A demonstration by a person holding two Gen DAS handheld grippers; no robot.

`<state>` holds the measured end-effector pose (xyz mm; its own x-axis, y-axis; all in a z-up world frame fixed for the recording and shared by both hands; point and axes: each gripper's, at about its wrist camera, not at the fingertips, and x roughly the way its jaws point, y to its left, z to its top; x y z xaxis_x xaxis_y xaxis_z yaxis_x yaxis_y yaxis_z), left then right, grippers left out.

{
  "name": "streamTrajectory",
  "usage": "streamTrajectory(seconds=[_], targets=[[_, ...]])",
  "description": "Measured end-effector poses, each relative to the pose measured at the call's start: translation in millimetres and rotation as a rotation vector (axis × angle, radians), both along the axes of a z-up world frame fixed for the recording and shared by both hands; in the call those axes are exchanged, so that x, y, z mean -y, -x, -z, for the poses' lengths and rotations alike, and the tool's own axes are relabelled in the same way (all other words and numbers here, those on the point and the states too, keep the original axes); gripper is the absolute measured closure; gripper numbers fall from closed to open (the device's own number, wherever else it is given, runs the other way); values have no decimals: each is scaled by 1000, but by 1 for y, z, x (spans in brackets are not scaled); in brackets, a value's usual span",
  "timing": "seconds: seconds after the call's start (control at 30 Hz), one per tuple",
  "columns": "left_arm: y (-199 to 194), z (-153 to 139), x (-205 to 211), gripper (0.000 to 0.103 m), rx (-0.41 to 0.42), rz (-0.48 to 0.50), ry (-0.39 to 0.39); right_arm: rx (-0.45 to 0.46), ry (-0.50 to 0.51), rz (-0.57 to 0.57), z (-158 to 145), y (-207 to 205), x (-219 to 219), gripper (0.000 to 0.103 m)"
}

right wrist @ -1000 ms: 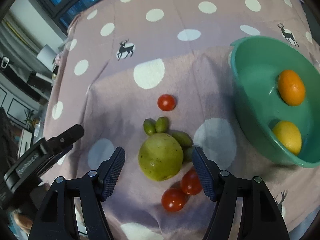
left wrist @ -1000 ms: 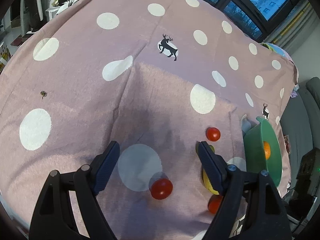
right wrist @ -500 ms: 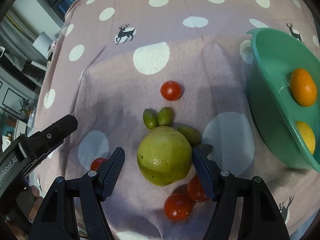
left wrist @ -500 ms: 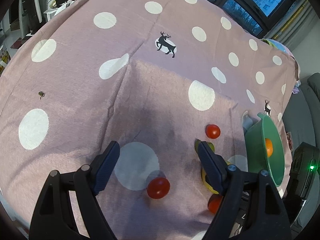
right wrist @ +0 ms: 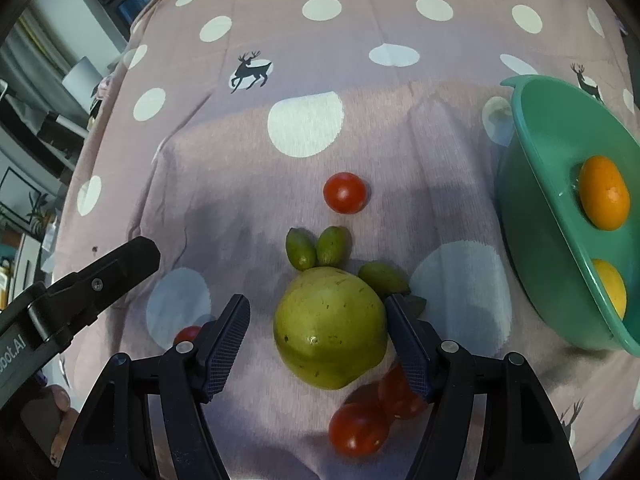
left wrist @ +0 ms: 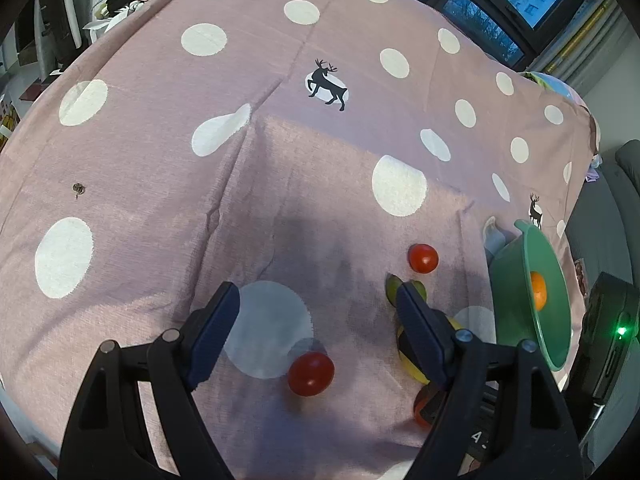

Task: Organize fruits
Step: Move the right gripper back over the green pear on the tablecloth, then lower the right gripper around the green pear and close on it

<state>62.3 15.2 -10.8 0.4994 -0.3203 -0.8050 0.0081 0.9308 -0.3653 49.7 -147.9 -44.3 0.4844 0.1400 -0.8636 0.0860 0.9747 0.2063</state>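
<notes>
A big green fruit (right wrist: 330, 328) lies on the pink dotted cloth between the fingers of my open right gripper (right wrist: 316, 328); the right finger is close to it. Small green fruits (right wrist: 316, 246) lie just beyond it, a red tomato (right wrist: 345, 193) farther on, two red tomatoes (right wrist: 372, 416) in front. A green bowl (right wrist: 532, 216) at the right holds an orange fruit (right wrist: 603, 193) and a yellow one (right wrist: 610, 290). My left gripper (left wrist: 316, 322) is open above a lone red tomato (left wrist: 311, 373). The bowl also shows in the left wrist view (left wrist: 516, 272).
The pink cloth (left wrist: 240, 160) with white dots covers the whole table. Shelves and clutter stand beyond its left edge (left wrist: 60, 20). Windows are at the back. A dark sofa (left wrist: 624, 184) stands past the right edge. The left gripper's body (right wrist: 72, 300) is at the left of the right wrist view.
My right gripper has moved forward, so the big green fruit now lies between its fingers. My left gripper has shifted slightly; the lone tomato sits a little lower in its view.
</notes>
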Motion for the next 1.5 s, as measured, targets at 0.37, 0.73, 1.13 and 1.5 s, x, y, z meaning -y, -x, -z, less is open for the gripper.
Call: streamTrajectory(seconds=[0.37,0.73,1.13,1.5], targets=[[1,1,0,23,-1,-1,-3,23,-23,40,1,0,7,46],[2,1,-3,23,-1,-1,-8,31,-128,66,3,0,15,46],[3,0,-5,23,0,1,-15,68,-170,72,-3,-1,13,47],[3,1,-8,23,-6,-3,-17,46,-187,78,-3,-1,15,47]])
